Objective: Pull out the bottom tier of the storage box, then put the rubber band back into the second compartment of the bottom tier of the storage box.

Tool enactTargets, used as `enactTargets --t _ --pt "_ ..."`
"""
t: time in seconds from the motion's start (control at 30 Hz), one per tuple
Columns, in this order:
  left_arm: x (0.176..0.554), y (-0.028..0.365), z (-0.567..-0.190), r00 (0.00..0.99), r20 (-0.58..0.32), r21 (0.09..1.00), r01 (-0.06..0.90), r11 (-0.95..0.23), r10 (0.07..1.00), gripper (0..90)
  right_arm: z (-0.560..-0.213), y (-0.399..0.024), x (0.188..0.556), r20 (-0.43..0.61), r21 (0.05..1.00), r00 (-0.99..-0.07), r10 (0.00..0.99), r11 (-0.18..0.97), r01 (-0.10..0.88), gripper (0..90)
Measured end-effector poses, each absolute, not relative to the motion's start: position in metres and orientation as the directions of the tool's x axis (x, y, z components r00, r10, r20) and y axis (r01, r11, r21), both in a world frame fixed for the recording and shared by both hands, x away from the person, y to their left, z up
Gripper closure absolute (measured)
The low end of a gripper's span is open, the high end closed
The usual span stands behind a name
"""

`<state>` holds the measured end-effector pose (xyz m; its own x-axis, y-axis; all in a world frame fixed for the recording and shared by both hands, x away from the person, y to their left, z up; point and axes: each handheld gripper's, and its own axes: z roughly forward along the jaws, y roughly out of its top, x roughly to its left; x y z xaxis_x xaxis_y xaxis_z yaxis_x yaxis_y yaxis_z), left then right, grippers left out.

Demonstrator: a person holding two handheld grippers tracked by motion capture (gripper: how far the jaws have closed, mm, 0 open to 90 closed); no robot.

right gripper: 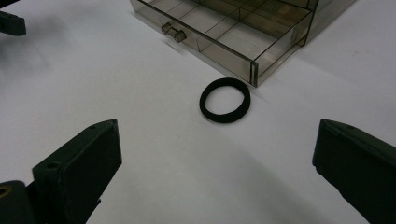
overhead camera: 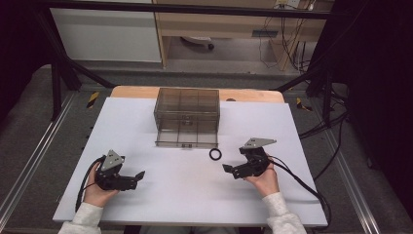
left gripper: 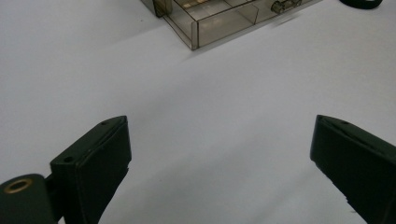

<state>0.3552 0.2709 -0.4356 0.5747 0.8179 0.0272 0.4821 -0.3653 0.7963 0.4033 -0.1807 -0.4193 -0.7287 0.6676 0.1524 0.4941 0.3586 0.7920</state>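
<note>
A smoky clear plastic drawer box [overhead camera: 187, 109] stands at the back middle of the white table [overhead camera: 160, 200], its divided drawer [overhead camera: 186, 140] pulled out toward me. A black ring [overhead camera: 211, 154] lies flat on the table just off the drawer's front right corner. My left gripper [overhead camera: 135, 179] rests low at the front left, open and holding nothing, pointing right. My right gripper [overhead camera: 232, 170] is open too, pointing left, a little short of the ring [right gripper: 224, 117]. The drawer [right gripper: 233, 35] and its small knob [right gripper: 173, 31] show beyond the right gripper [right gripper: 217, 126]. The left gripper [left gripper: 219, 126] faces the drawer's corner [left gripper: 210, 25].
A dark metal frame surrounds the table, with grey floor on both sides and cables [overhead camera: 311, 187] trailing off to the right. A wooden desk [overhead camera: 219, 24] stands behind. One jaw of the other gripper [right gripper: 11, 23] shows at the far left of the right gripper view.
</note>
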Motion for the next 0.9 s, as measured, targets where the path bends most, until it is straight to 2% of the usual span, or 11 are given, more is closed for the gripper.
enactTargets --t 0.9 --pt "0.356 0.271 -0.436 0.572 0.022 0.795 0.488 -0.361 0.82 5.5 -0.423 -0.148 0.422 0.146 0.766 -0.739 0.658 0.397 0.505 3.8"
